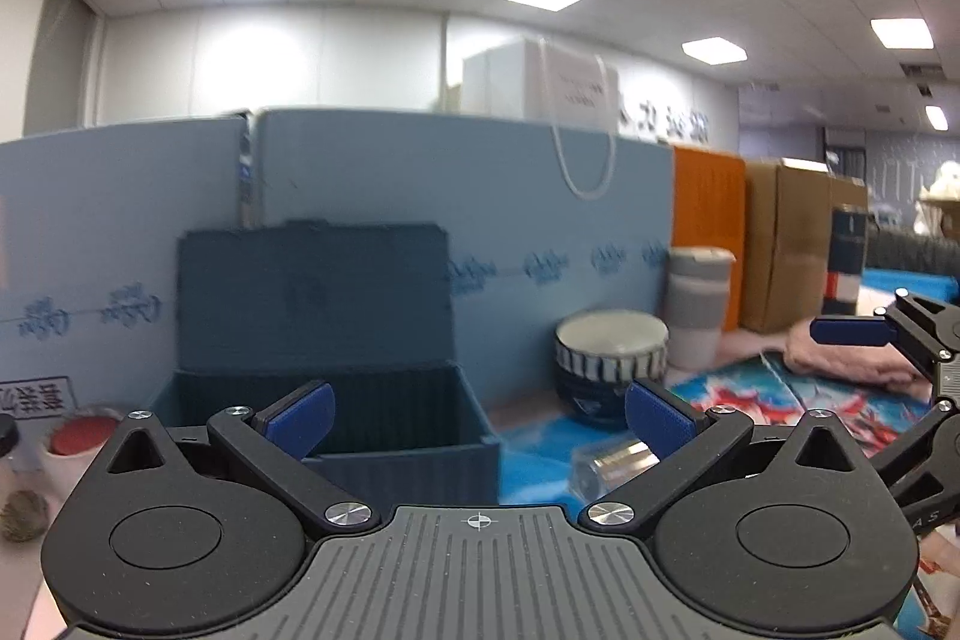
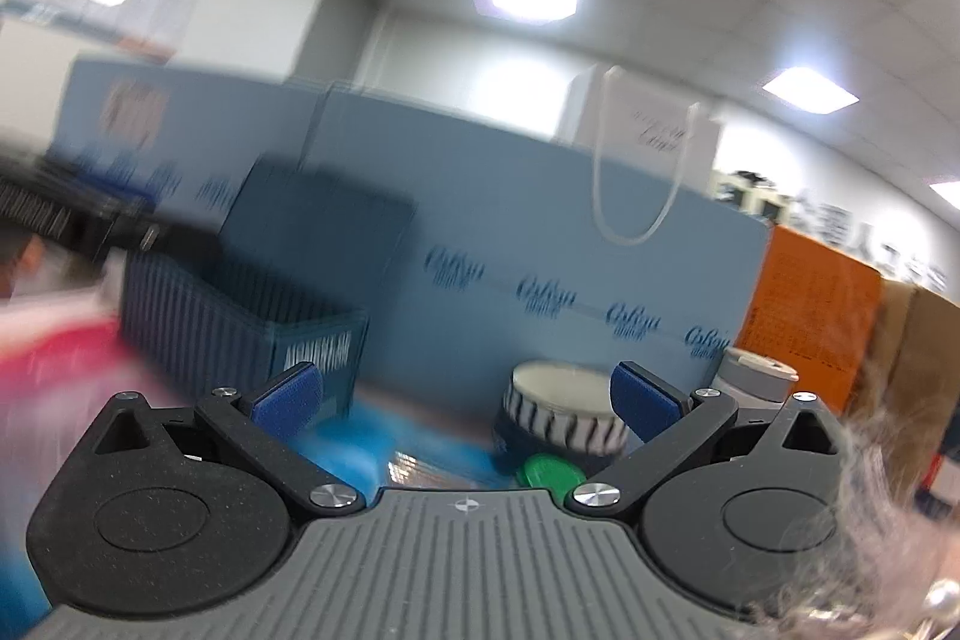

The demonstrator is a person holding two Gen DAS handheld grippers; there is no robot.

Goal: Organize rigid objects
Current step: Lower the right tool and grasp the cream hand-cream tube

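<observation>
Both grippers hang close over the table with nothing between their blue pads. From where the left gripper (image 1: 477, 418) looks, its jaws stand wide apart and the dark blue ribbed bin (image 1: 372, 436) sits just ahead, lid propped up behind it, and what shows of the inside looks empty. The right gripper (image 2: 465, 400) is spread just as wide, though its view is smeared by motion.

As for progress — I'd judge the sorting has barely begun, if at all. The loose things all lie outside the bin: a striped ceramic bowl (image 1: 609, 361) to its right on the patterned mat, a lidded grey cup (image 1: 699, 301) just behind the bowl, a small clear jar (image 1: 612, 463) lying on its side near the left gripper's pad, and a green lid (image 2: 549, 472) just under the right gripper. A red-topped container (image 1: 81, 436) stands off to the bin's left.

Whichever piece goes first, all of it is left to do — so it appears.
</observation>
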